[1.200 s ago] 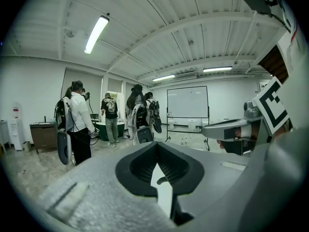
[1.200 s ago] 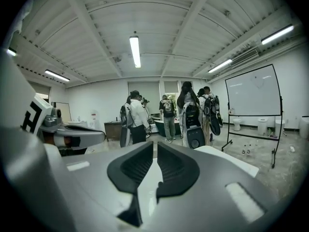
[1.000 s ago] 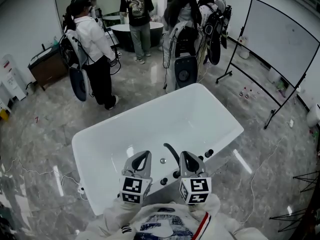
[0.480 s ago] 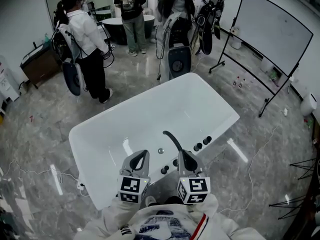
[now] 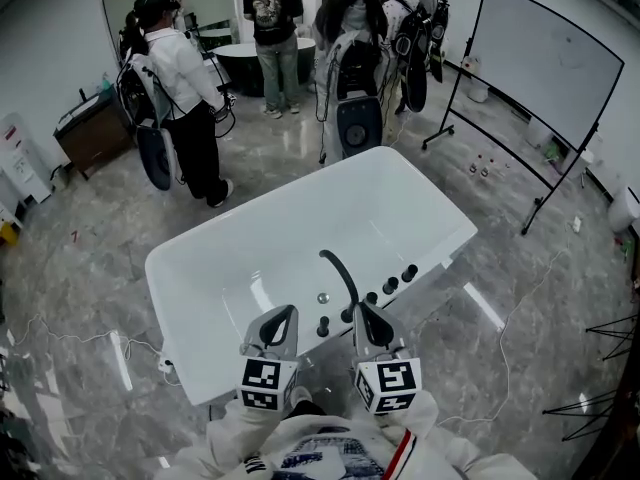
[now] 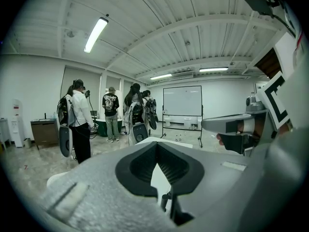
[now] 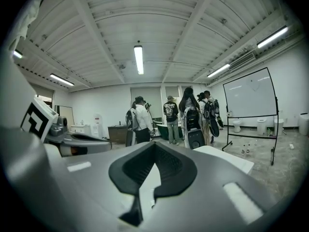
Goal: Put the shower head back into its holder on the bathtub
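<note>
The bathtub [image 5: 300, 228] is a glossy white rectangle lying slantwise across the middle of the head view, with its near rim just beyond your gripper tips. A row of black fittings stands on that rim, at lower centre. A slim curved black piece [image 5: 338, 273] rises and arches over the basin, a line of round black knobs [image 5: 390, 285] runs up to its right, and a small silvery round fitting [image 5: 322, 298] sits just to its left. All the black parts are matte and dark against the white enamel. Whether the curved piece is the shower head or a spout can't be told from here.

Your left gripper [image 5: 286, 312] sits at lower centre-left and your right gripper [image 5: 362, 308] at lower centre-right, side by side. The right one's tip is almost at the base of the curved piece. In each gripper view the jaws are pressed together at the tips with nothing between them — left [image 6: 155, 143] and right [image 7: 154, 143] alike.

The only markings near you are the black-and-white square patterns on the two marker cubes [image 5: 263, 383], which carry no letters. At the top of the frame a person's black T-shirt [image 5: 272, 3] bears a pale print — too small to read. The whiteboard [image 5: 555, 68] at upper right shows only faint marks.
</note>
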`<state>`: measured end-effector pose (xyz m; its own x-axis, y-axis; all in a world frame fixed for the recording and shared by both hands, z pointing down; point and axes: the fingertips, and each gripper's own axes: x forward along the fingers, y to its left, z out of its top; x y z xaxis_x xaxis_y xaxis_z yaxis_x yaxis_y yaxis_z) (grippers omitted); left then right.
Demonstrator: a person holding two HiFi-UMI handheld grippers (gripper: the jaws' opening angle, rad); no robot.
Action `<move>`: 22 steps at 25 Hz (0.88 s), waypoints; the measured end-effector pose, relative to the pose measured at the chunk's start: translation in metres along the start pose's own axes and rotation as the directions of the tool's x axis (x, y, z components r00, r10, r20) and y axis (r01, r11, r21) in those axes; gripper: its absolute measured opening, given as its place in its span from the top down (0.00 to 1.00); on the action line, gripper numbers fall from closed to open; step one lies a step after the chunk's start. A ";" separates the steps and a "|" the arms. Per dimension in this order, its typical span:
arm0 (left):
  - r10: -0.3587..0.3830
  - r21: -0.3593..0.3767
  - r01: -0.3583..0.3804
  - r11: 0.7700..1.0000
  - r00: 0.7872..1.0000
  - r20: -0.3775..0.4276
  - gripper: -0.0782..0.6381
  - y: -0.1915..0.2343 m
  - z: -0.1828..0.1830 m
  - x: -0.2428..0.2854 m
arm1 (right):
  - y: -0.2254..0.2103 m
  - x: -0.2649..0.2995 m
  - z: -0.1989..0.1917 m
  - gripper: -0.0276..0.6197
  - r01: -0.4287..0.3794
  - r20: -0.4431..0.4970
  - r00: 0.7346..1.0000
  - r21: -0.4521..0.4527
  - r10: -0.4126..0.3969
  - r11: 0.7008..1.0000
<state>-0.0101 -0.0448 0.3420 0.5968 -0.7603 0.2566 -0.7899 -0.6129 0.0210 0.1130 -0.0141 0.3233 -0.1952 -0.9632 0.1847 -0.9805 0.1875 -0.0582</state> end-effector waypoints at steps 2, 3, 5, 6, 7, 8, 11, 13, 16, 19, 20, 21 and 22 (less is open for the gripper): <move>0.004 0.004 -0.004 1.000 1.000 0.008 0.89 -0.018 0.001 -0.009 | -0.003 -0.018 -0.001 0.95 -0.011 -0.004 1.000 0.000 0.011 1.000; 0.004 0.010 -0.004 1.000 1.000 0.011 0.89 -0.028 0.001 -0.012 | -0.006 -0.026 -0.002 0.95 -0.014 -0.005 1.000 0.002 0.014 1.000; 0.003 0.026 -0.003 1.000 1.000 0.014 0.89 -0.044 0.001 -0.018 | -0.010 -0.041 -0.006 0.95 -0.015 -0.008 1.000 0.006 0.015 1.000; 0.003 0.033 -0.003 0.999 1.000 0.015 0.89 -0.052 0.000 -0.021 | -0.012 -0.048 -0.009 0.95 -0.016 -0.012 1.000 0.008 0.016 1.000; 0.003 0.037 -0.004 0.999 1.000 0.015 0.89 -0.059 -0.001 -0.025 | -0.013 -0.054 -0.011 0.95 -0.018 -0.017 1.000 0.009 0.018 1.000; 0.005 0.038 -0.006 0.999 1.000 0.013 0.89 -0.065 -0.002 -0.029 | -0.014 -0.061 -0.013 0.95 -0.020 -0.022 1.000 0.011 0.021 1.000; 0.015 0.038 -0.015 0.999 1.000 0.010 0.89 -0.080 -0.005 -0.040 | -0.016 -0.079 -0.019 0.95 -0.028 -0.029 0.999 0.011 0.028 1.000; 0.019 0.042 -0.019 0.999 1.000 0.009 0.89 -0.090 -0.005 -0.047 | -0.016 -0.092 -0.021 0.95 -0.035 -0.032 0.999 0.008 0.035 0.999; 0.032 0.047 -0.032 0.998 0.999 0.005 0.89 -0.105 -0.008 -0.063 | -0.012 -0.113 -0.024 0.95 -0.052 -0.034 0.998 0.002 0.052 0.999; 0.054 0.043 -0.054 0.998 0.999 -0.006 0.89 -0.117 -0.016 -0.081 | -0.006 -0.131 -0.033 0.95 -0.069 -0.043 0.997 0.001 0.069 0.998; 0.060 0.042 -0.059 0.997 0.998 -0.009 0.89 -0.120 -0.019 -0.086 | -0.005 -0.135 -0.035 0.95 -0.074 -0.046 0.996 0.002 0.074 0.997; 0.064 0.042 -0.063 0.997 0.998 -0.013 0.89 -0.123 -0.021 -0.090 | -0.003 -0.139 -0.037 0.95 -0.079 -0.047 0.996 0.003 0.079 0.997; 0.066 0.041 -0.066 0.997 0.998 -0.016 0.89 -0.126 -0.023 -0.093 | -0.002 -0.143 -0.039 0.95 -0.084 -0.049 0.995 0.003 0.084 0.996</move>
<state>0.0303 0.1083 0.3382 0.5406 -0.7957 0.2732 -0.8209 -0.5700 -0.0357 0.1418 0.1306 0.3350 -0.2774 -0.9335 0.2271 -0.9607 0.2669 -0.0764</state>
